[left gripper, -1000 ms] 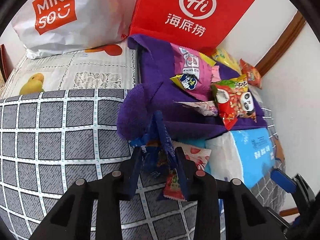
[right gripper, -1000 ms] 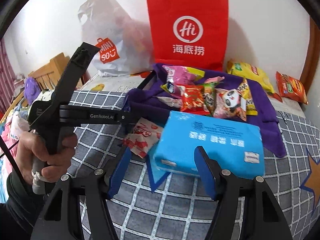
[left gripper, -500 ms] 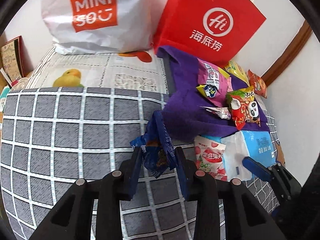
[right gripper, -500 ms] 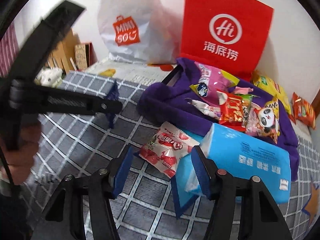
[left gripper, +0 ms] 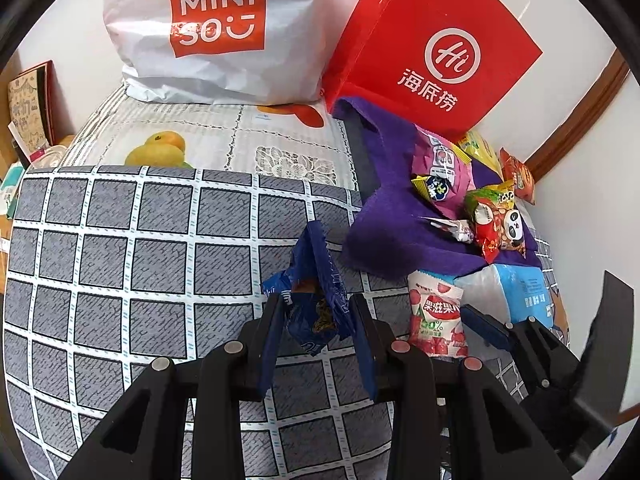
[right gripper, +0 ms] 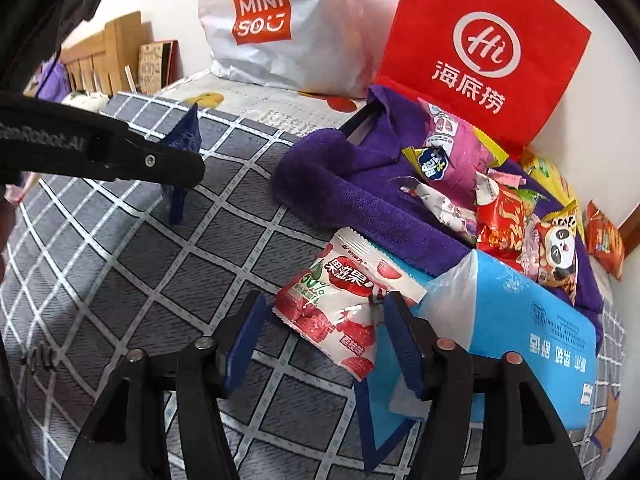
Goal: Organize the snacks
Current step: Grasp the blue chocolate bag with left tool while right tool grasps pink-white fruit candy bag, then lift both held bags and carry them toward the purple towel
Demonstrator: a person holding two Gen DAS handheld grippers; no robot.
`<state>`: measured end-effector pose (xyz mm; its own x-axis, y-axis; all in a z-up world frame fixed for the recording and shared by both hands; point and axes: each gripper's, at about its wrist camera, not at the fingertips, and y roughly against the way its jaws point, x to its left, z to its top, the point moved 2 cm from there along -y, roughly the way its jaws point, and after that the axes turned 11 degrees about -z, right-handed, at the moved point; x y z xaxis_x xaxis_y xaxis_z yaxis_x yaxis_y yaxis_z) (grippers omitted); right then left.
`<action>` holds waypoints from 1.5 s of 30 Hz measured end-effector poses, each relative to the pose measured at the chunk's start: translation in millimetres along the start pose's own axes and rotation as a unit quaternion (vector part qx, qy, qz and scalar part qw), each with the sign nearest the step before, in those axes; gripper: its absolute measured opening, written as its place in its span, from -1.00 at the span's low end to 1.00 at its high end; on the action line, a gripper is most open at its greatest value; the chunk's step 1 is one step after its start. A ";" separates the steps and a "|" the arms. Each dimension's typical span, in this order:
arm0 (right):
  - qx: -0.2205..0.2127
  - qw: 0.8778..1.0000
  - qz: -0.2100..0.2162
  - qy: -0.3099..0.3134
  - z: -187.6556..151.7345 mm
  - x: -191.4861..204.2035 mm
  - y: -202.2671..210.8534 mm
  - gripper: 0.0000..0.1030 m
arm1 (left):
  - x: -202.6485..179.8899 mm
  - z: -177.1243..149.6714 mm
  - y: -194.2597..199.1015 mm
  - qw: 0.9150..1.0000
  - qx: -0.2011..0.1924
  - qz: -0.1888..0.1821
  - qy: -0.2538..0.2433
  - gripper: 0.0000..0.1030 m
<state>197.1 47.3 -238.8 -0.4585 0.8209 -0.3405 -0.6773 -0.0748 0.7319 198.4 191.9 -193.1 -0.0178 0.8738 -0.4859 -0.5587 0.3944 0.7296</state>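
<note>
The left hand-held gripper [left gripper: 316, 320] pinches a crumpled dark blue snack wrapper [left gripper: 314, 292] between its pads, lifted clear of the grey checked bedspread [left gripper: 120, 260], probably so it can be carried off to wherever that kind of snack is being gathered. The right hand-held gripper [right gripper: 324, 336] points down at a red-and-white fruit snack packet [right gripper: 344, 300] that lies on the bedspread, one end propped on the blue tissue pack [right gripper: 528, 332]. Its jaws are opening, and the packet sits between them with the pads not pressing on it, so this looks like lining up for a grasp, not a hold. Most of the other snacks sit heaped on a purple towel [right gripper: 360, 184] in front of a red paper bag [right gripper: 480, 52]; a white shopping bag [right gripper: 280, 24] stands beside it against the wall. The propped end should let one finger slip under the packet easily, though the slick film may slide when squeezed.
</note>
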 end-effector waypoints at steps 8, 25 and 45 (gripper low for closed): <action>-0.006 0.999 -0.028 0.016 0.0 3.1 -4.6 0.01 | -0.2 -3.9 4.7 1.000 -0.001 0.001 0.001 -0.39; -0.024 0.999 0.042 -0.020 -46.1 -27.4 59.6 -0.69 | -27.7 -24.1 12.9 1.000 -0.001 -0.005 -0.015 -0.39; 0.053 0.989 -0.036 -0.132 -143.2 -123.8 64.8 -0.65 | -94.3 -61.6 -21.8 0.996 0.052 -0.030 -0.062 -0.39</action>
<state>127.5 -140.3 -233.8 -0.2361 0.9421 -0.2380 -0.6319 0.0372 0.7742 161.1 83.4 -192.9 0.1186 0.8736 -0.4719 -0.4658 0.4687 0.7506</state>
